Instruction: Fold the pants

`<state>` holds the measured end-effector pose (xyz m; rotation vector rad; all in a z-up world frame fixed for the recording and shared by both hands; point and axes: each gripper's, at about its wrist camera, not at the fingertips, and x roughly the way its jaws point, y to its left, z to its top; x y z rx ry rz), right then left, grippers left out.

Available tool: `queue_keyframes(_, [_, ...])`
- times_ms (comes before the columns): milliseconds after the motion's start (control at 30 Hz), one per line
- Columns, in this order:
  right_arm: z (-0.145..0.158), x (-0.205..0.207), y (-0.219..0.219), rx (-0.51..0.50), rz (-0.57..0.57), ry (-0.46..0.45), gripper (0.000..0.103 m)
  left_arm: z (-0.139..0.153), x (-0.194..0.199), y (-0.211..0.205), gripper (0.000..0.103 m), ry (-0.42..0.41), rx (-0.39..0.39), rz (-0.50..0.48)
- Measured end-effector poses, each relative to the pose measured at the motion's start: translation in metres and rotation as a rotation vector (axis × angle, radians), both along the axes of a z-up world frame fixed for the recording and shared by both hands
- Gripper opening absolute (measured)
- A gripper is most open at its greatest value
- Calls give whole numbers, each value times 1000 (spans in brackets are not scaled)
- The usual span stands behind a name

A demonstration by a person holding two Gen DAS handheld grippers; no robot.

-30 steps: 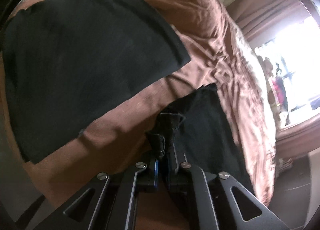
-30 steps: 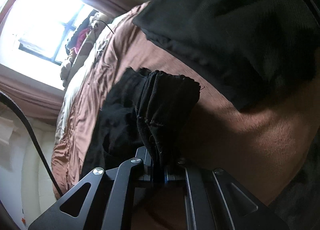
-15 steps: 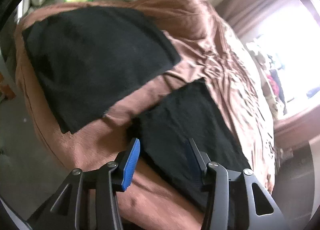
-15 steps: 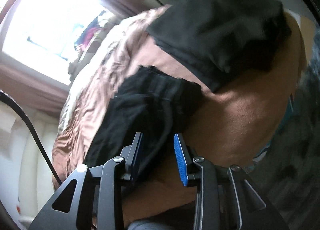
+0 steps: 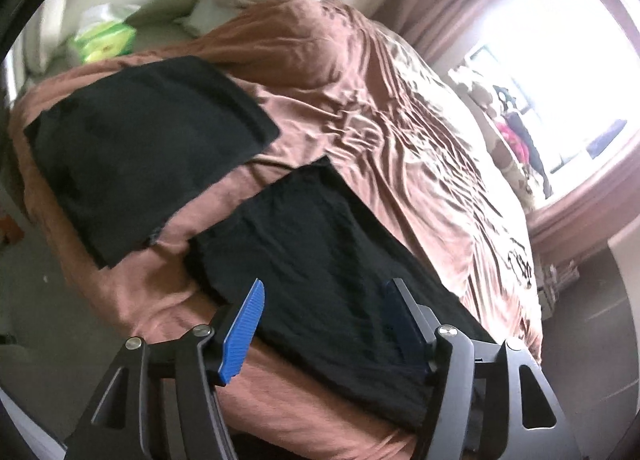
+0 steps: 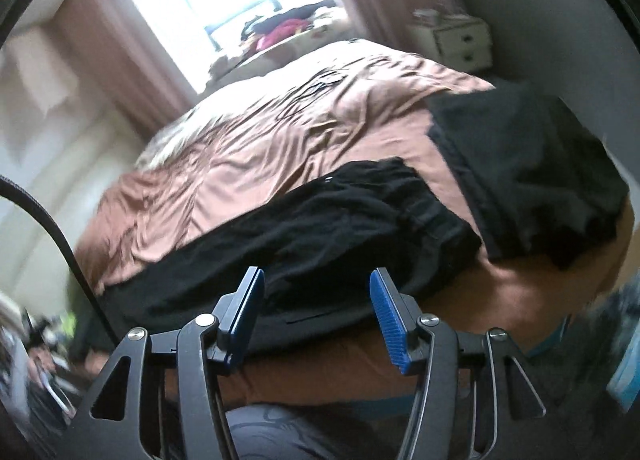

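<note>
Black pants (image 5: 320, 260) on brown bedspread (image 5: 360, 100), blue-padded jaws

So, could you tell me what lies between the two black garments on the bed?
Only a bare strip of the brown bedspread separates the pants from the other black garment; the left wrist view shows it best.

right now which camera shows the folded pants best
The left wrist view: it looks down on the pants, showing the whole flat rectangle on the brown bedspread. The right wrist view sees the pants low from one end, so only bunched layers and the near edge show.
</note>
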<state>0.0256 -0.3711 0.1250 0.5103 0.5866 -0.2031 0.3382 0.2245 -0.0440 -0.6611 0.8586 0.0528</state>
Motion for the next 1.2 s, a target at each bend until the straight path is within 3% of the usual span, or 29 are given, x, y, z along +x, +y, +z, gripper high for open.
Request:
queue_keyframes(100, [12,16,15,-86,46,27,53,3,11,-14,65,-1,14,-30])
queue_keyframes(200, [16,37,20,-123,72,51,65,3,23,-33,65,-9,26,-79])
queue_keyframes(633, [25,156,66,-336,251,142,66,-13,78,-96,68,36,46,-176])
queue_keyframes(1200, [-14,299,101,-347,480,199,66,-43,159,-138,68,153,35,-155])
